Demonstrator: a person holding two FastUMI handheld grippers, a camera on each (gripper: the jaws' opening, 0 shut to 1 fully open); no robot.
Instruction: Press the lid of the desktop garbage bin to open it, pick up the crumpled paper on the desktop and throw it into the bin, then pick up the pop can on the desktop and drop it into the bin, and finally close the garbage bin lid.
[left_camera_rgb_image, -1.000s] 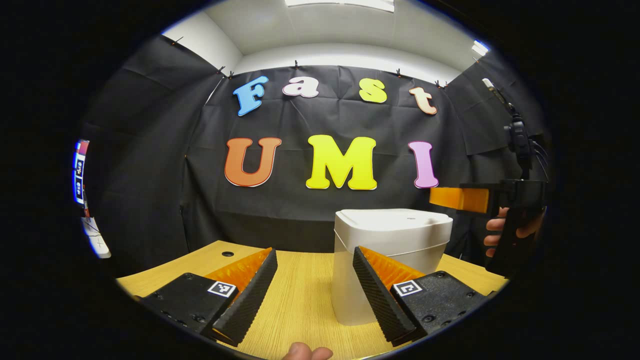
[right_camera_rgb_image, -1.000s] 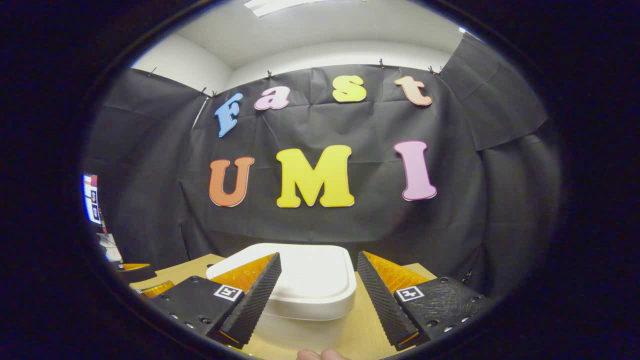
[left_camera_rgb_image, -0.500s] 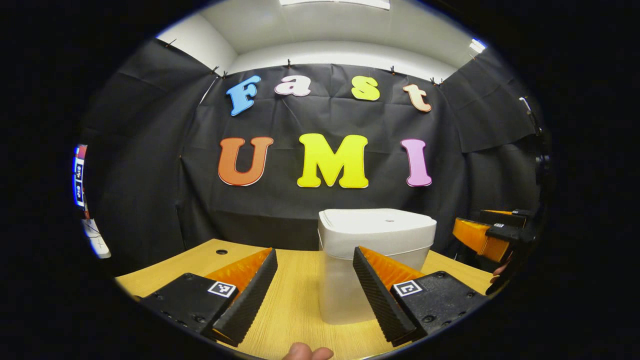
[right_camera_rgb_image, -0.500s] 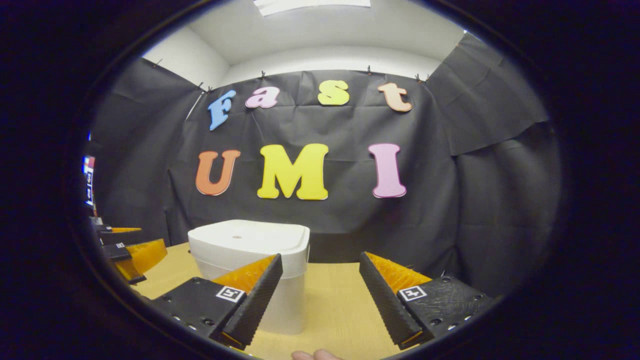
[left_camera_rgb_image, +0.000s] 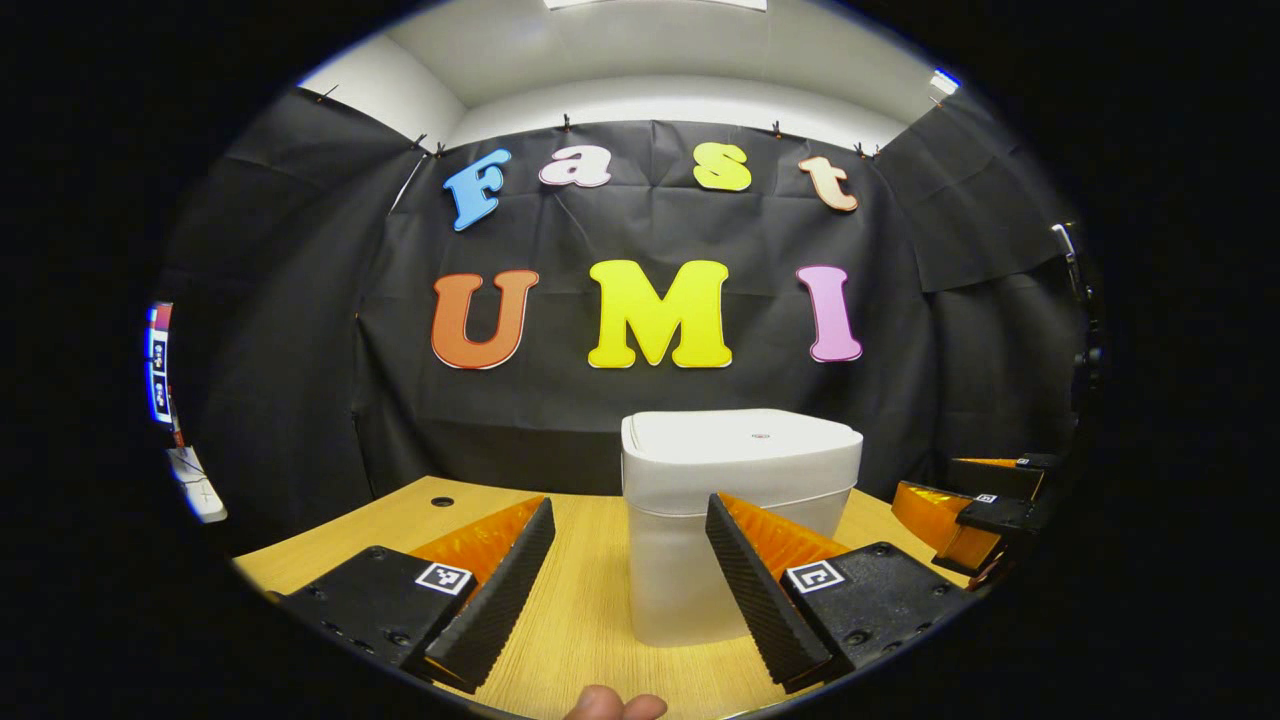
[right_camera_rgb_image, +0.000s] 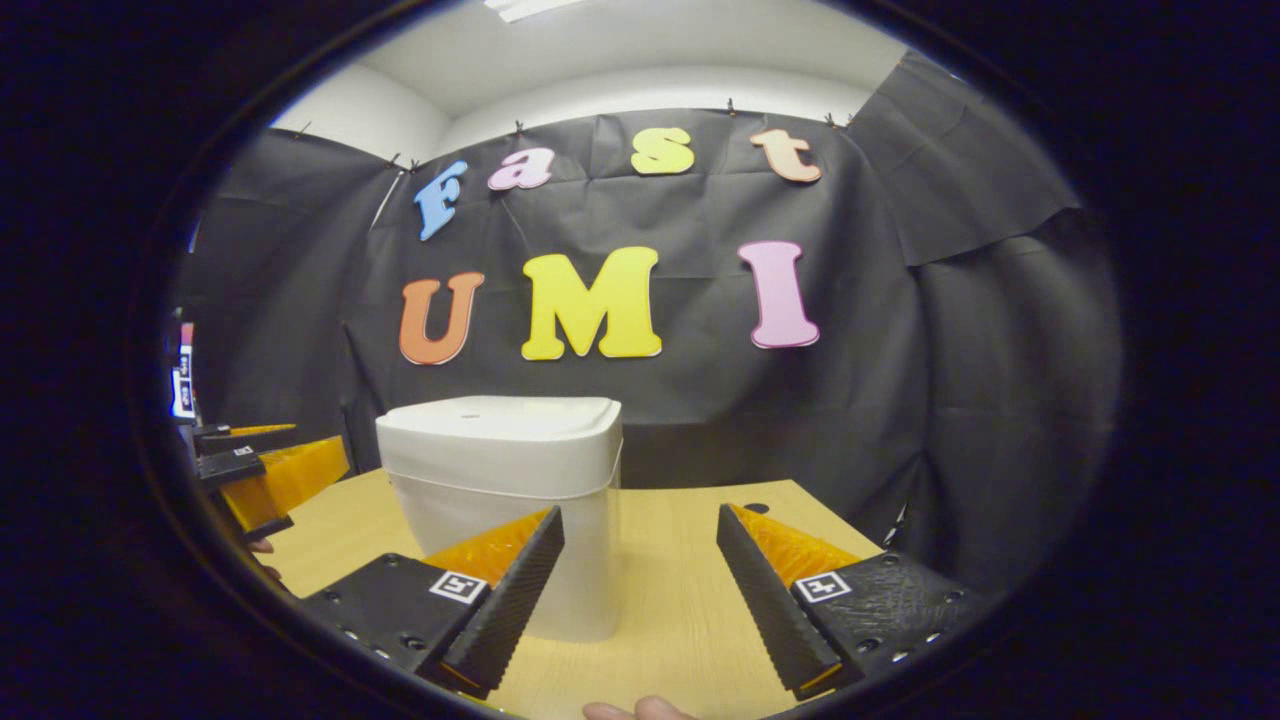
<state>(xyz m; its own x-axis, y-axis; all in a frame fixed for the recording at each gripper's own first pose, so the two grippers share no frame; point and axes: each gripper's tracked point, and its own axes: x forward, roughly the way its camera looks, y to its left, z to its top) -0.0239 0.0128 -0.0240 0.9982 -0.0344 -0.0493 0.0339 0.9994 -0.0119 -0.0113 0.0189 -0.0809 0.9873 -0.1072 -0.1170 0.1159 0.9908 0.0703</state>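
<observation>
The left gripper (left_camera_rgb_image: 630, 570) is hovering with its fingers spread apart and gripping nothing, and the right gripper (right_camera_rgb_image: 640, 580) is doing likewise, low over the wooden worktop (right_camera_rgb_image: 680, 600). Just beyond them the white garbage bin (left_camera_rgb_image: 735, 520) is standing upright on the worktop, its lid (left_camera_rgb_image: 740, 438) sitting flat and closed, hiding any contents.

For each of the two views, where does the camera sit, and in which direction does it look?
Left gripper view: rides the left gripper, facing the closed bin and wall; fingers apart, fingertip below.
Right gripper view: rides the right gripper, bin ahead-left; fingers apart.
Shared: bin, wooden desktop; each view catches the other gripper at its edge.
</observation>
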